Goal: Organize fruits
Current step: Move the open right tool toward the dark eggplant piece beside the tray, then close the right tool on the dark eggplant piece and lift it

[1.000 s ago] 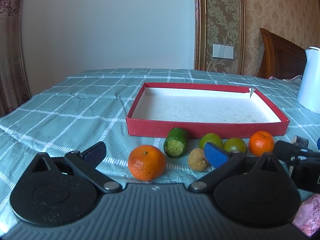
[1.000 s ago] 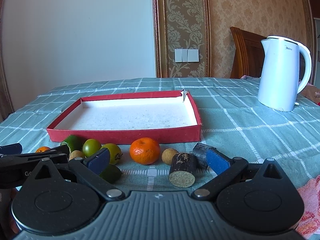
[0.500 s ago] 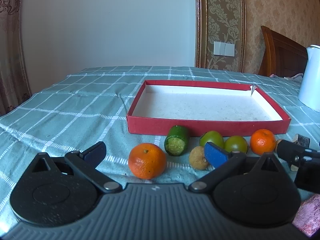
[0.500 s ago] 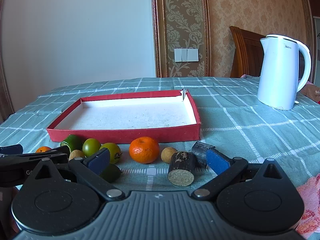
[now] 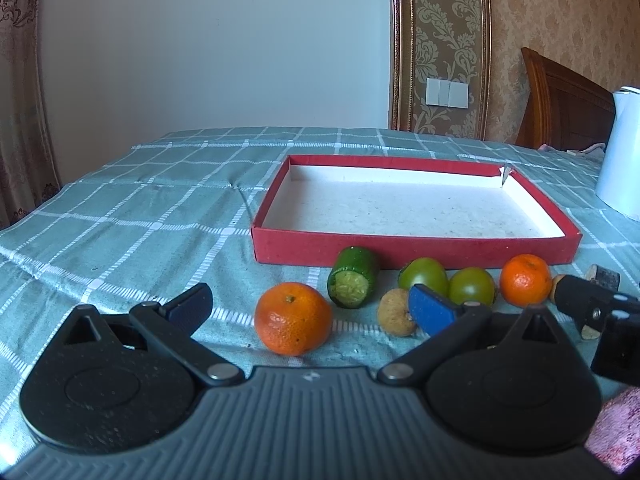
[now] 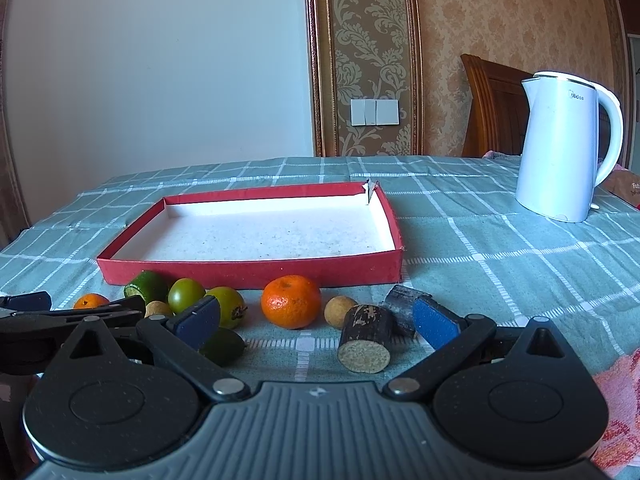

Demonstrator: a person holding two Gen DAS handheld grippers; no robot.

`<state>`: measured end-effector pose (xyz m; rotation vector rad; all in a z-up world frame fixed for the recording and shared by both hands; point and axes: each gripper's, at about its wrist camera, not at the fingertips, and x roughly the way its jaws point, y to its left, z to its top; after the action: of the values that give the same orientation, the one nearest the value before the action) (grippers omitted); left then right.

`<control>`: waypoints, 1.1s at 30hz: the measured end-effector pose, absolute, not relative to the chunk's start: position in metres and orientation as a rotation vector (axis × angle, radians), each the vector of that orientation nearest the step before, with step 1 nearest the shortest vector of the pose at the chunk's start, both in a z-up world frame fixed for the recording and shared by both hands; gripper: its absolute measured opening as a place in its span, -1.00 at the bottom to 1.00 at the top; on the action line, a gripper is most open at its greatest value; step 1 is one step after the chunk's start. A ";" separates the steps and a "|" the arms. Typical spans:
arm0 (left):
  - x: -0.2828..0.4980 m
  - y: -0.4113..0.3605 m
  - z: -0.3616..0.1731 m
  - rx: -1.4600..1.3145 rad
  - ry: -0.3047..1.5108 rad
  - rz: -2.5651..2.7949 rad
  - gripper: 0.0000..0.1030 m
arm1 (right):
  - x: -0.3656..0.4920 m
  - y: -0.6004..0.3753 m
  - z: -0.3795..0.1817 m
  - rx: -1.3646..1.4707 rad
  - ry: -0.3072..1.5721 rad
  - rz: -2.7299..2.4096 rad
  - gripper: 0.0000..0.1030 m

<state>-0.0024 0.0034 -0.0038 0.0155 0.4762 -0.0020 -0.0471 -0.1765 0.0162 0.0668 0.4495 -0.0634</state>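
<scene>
The tablecloth is grey-green with a pattern of white lines in squares. The box is red outside and white inside, with small dark specks on its floor. Two mandarins are orange. The cucumber piece has dark green skin and a pale green cut face. Two round fruits are green, and a small one is light brown. The cane piece has dark brown bark and a beige cut face. The kettle is white. The gripper pads are blue, and the wallpaper is beige with leaf ornaments.
</scene>
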 end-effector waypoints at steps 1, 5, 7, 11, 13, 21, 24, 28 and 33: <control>-0.002 0.003 -0.004 0.015 0.477 -0.003 1.00 | -0.047 -0.176 0.016 0.066 0.450 -0.063 1.00; -0.002 0.004 -0.004 0.011 0.477 -0.003 1.00 | -0.048 -0.175 0.016 0.059 0.450 -0.059 1.00; -0.002 0.004 -0.004 0.010 0.478 -0.004 1.00 | -0.048 -0.175 0.016 0.058 0.449 -0.059 1.00; -0.002 0.004 -0.004 0.010 0.478 -0.004 1.00 | -0.048 -0.175 0.016 0.059 0.448 -0.060 1.00; -0.002 0.004 -0.004 0.010 0.477 -0.004 1.00 | -0.048 -0.175 0.017 0.057 0.447 -0.061 1.00; -0.003 0.004 -0.005 -0.002 0.482 -0.005 1.00 | -0.052 -0.176 0.016 0.037 0.435 -0.050 1.00; -0.004 0.006 -0.006 -0.016 0.486 -0.006 1.00 | -0.058 -0.178 0.015 0.011 0.414 -0.019 1.00; -0.003 0.008 -0.006 -0.030 0.488 -0.012 1.00 | -0.067 -0.181 0.014 -0.028 0.392 0.013 0.99; -0.003 0.008 -0.005 -0.035 0.484 -0.025 1.00 | -0.069 -0.183 0.013 -0.080 0.404 0.013 -0.05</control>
<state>-0.0031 0.0085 -0.0053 -0.0351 0.4845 -0.0249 -0.0693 -0.1832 0.0129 -0.0798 0.4039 0.0129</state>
